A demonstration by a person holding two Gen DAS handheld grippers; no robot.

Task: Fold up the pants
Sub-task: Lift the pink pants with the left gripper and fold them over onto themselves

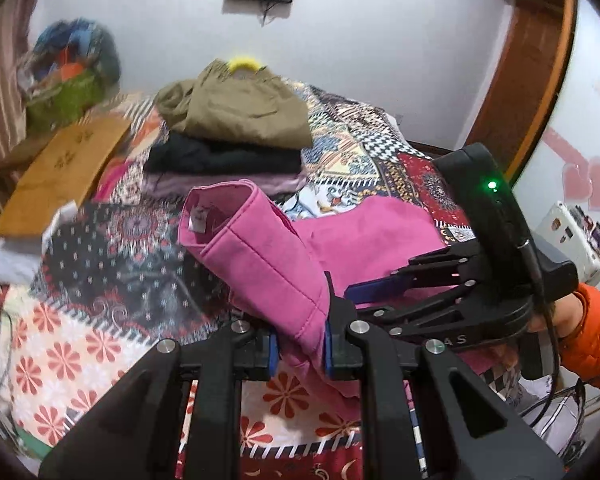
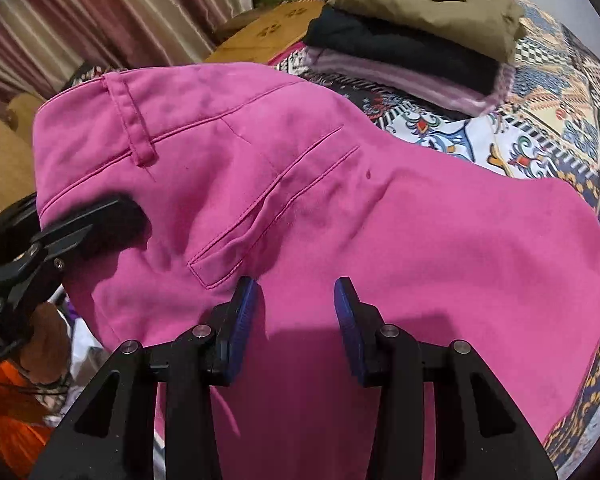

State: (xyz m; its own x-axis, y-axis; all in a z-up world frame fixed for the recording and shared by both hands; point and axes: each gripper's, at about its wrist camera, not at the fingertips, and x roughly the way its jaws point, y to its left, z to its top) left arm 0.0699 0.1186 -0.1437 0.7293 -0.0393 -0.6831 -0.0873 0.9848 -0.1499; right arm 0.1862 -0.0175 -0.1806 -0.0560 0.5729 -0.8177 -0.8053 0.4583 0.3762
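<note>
Pink pants (image 1: 260, 264) lie on a patterned bedspread (image 1: 112, 248). My left gripper (image 1: 300, 350) is shut on the waistband end and lifts it off the bed, so the waist opening stands up. In the right wrist view the pants (image 2: 340, 208) fill the frame, showing a belt loop and back pocket. My right gripper (image 2: 296, 316) is open, its blue pads either side of the fabric just above it. It also shows at the right of the left wrist view (image 1: 376, 286). The left gripper shows at the left edge of the right wrist view (image 2: 92, 220), clamped on the waistband.
A stack of folded clothes, khaki (image 1: 236, 108) on black (image 1: 224, 156) on lilac, sits farther back on the bed. A wooden board (image 1: 60, 172) and a pile of bags (image 1: 68, 76) lie at the far left. A wall and a door frame (image 1: 528, 64) stand behind.
</note>
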